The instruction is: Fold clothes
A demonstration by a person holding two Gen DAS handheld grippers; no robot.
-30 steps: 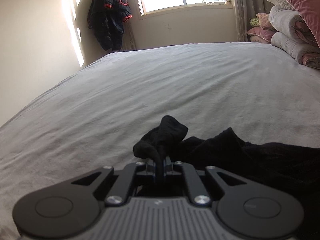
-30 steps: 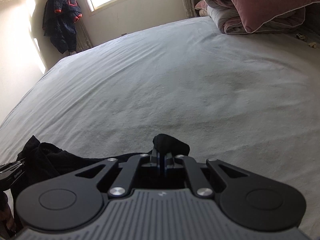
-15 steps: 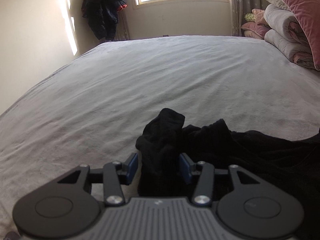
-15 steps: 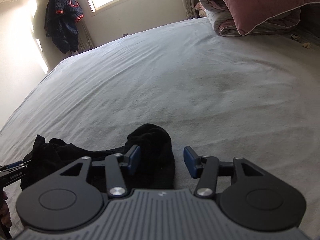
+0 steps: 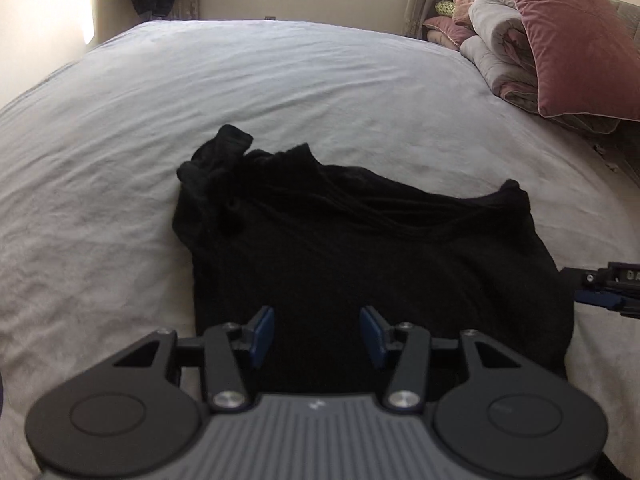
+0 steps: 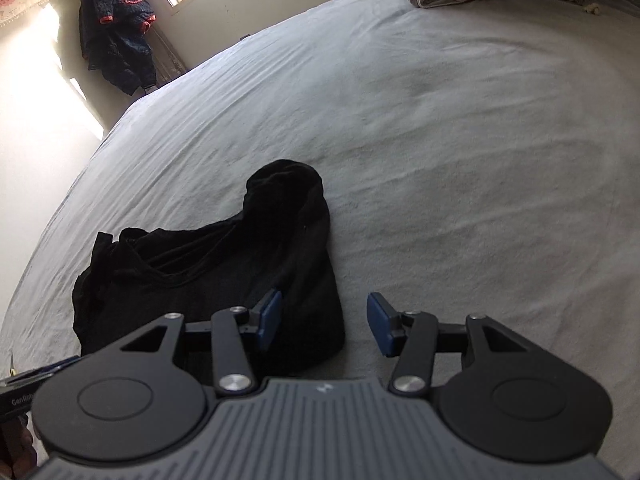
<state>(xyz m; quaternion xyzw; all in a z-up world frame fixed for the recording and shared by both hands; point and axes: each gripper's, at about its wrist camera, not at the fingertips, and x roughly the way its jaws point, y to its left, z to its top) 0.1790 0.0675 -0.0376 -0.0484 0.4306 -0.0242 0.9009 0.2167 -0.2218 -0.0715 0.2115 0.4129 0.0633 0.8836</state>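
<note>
Your left gripper (image 5: 317, 336) hovers over the black garment (image 5: 360, 256) on the bed (image 5: 280, 80), jaws spread, pinching nothing. Your right gripper (image 6: 322, 326) has jaws closing slightly at the garment's edge, empty; only this view shows the hanging jacket (image 6: 116, 40).

One black garment (image 5: 360, 248) is lying on one bed (image 5: 280, 80), mid-frame. Two grippers are showing: the left gripper (image 5: 317, 334) at the bottom, the right gripper (image 6: 323, 322) likewise in its own view. One dark jacket (image 6: 116, 48) is hanging upper left. One stack of bedding (image 5: 540, 52) is sitting upper right.
</note>
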